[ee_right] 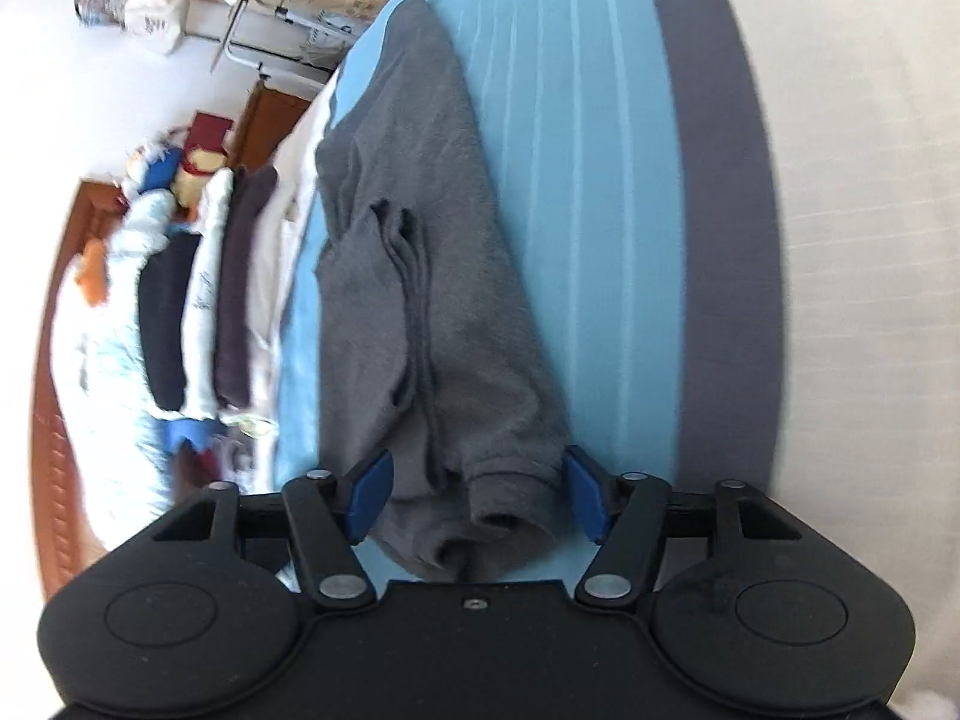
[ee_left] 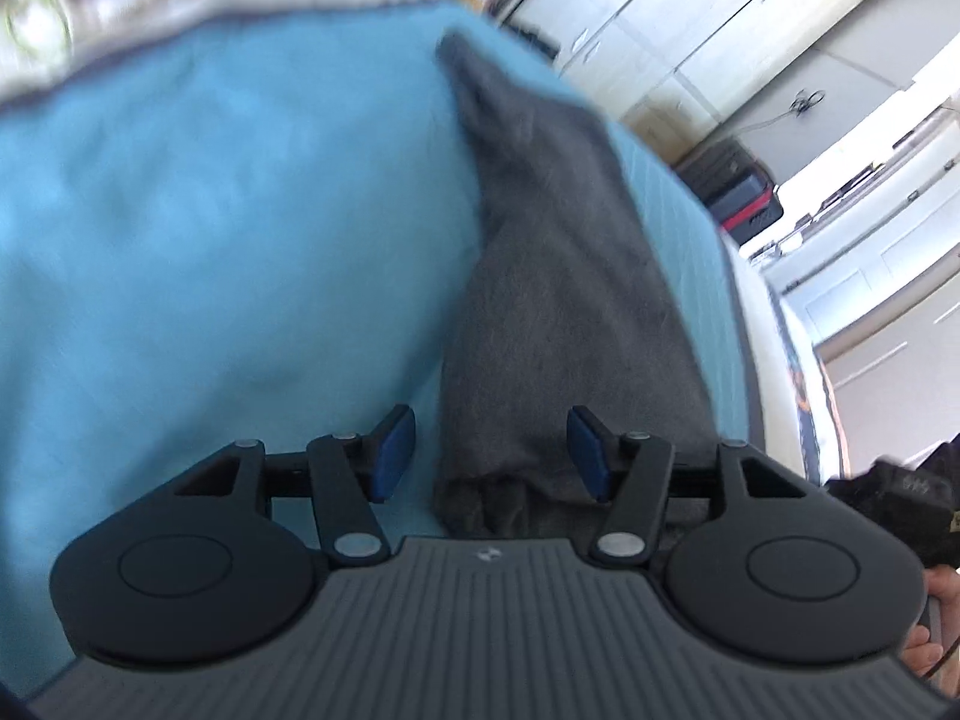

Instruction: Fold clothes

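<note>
Item one: a grey knitted garment, folded lengthwise into a long narrow strip, lies on a light blue padded mat with stitched ribs; in the right wrist view it runs from the near edge away to the far end of the mat, with a layered fold edge along its middle and a ribbed cuff or hem bunched at the near end. Item two: the right gripper, black with blue pads, fingers spread wide on either side of that near bunched end, the cloth between them but neither pad pressing it. Item three: the left gripper, same build, fingers likewise spread wide; in its blurred view the grey garment passes between the pads toward the right one, and contact cannot be told. The blue mat fills the left of that view. Item four: a stack of folded clothes in dark navy, white and purple-grey, lying left of the mat. Item five: a reddish-brown wooden surface at the far left edge. Item six: white cabinet doors at the upper right of the left wrist view.
</note>
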`<state>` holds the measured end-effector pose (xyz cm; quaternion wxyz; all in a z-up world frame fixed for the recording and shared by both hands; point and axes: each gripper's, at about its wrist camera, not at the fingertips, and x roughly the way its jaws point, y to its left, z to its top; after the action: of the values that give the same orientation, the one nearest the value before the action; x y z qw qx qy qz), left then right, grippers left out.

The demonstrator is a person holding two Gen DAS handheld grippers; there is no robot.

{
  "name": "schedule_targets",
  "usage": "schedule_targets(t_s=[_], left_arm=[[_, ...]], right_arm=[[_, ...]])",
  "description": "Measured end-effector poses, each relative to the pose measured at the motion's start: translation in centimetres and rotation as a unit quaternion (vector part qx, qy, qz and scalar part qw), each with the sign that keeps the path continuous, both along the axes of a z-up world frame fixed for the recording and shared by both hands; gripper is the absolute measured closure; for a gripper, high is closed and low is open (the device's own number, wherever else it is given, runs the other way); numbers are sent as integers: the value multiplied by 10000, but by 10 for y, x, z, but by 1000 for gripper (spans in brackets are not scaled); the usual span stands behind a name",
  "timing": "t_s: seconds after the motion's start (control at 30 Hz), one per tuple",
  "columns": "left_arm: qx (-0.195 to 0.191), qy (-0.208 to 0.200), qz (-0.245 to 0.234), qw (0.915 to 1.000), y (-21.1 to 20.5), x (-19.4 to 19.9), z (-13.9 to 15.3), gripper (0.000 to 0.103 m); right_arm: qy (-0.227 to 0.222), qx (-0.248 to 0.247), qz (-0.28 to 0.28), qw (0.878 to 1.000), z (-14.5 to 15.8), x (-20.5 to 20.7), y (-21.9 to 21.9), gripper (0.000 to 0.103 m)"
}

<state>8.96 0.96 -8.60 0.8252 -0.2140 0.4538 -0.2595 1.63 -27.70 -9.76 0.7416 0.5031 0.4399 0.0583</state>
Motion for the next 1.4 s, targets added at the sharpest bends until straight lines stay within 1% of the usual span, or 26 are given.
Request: schedule_targets(t_s=[0.03,0.07,0.13,0.17,0.2,0.23,0.27,0.3,0.33,0.37,0.4,0.47,0.57,0.63,0.73,0.83,0.87,0.9,0.97,1.03,1.1,1.2,1.3,1.4], left_arm=[[-43,68,0,10000,-1,3,-4,45],[-184,135,26,9997,1,7,-5,38],[-430,246,75,9987,4,12,-6,30],[-399,199,90,9990,3,9,-5,30],[-369,152,106,9991,2,7,-4,32],[-339,105,121,9993,0,5,-3,47],[-308,58,136,9994,-1,3,-2,82],[-278,11,152,9995,-2,1,-1,83],[-247,-36,167,9995,-3,-1,0,86],[-217,-83,182,9996,-5,-3,1,89],[-186,-130,197,9995,-6,-6,2,90],[-118,-220,210,9995,-8,-11,5,91],[84,-313,7,9995,-5,-28,18,91],[218,-375,-129,9990,-3,-39,27,91],[419,-468,-333,9975,0,-56,41,91],[620,-560,-536,9951,3,-73,54,91],[657,-575,-606,9943,4,-79,59,91],[588,-538,-687,9944,7,-85,64,91],[437,-563,-853,9938,15,-101,77,91],[225,-597,-982,9931,24,-117,92,91],[33,-509,-1030,9934,32,-128,105,91],[-88,-304,-1028,9942,43,-142,113,91],[-172,-103,-1009,9947,51,-154,115,91],[-74,-161,-1081,9940,45,-140,114,91]], right_arm=[[-37,56,38,10000,-1,3,2,32],[-76,104,75,9999,-2,7,4,31],[-171,147,143,9996,-3,14,10,27],[-235,156,169,9995,-3,16,12,26],[-299,165,195,9992,-2,17,13,26],[-360,150,223,9990,-2,18,15,26],[-403,42,260,9988,-1,19,18,30],[-431,-122,318,9985,1,18,18,50],[-444,-286,375,9979,3,17,18,65],[-409,-453,425,9972,4,18,20,85],[-384,-590,458,9965,5,19,22,86],[-449,-699,450,9955,11,15,22,88],[-645,-831,439,9935,26,2,24,91],[-648,-823,458,9934,34,-9,25,93],[-401,-607,615,9955,39,-23,31,94],[-429,-477,715,9954,48,-46,41,94],[-494,-570,735,9944,56,-56,45,94],[-565,-623,753,9936,64,-65,48,94],[-698,-554,771,9930,77,-80,48,94],[-822,-324,830,9926,91,-92,43,95],[-942,-111,892,9915,104,-104,38,95],[-1074,6,1030,9889,126,-123,34,95],[-998,79,1130,9885,132,-133,34,95],[-964,9,1193,9882,127,-124,32,95]])
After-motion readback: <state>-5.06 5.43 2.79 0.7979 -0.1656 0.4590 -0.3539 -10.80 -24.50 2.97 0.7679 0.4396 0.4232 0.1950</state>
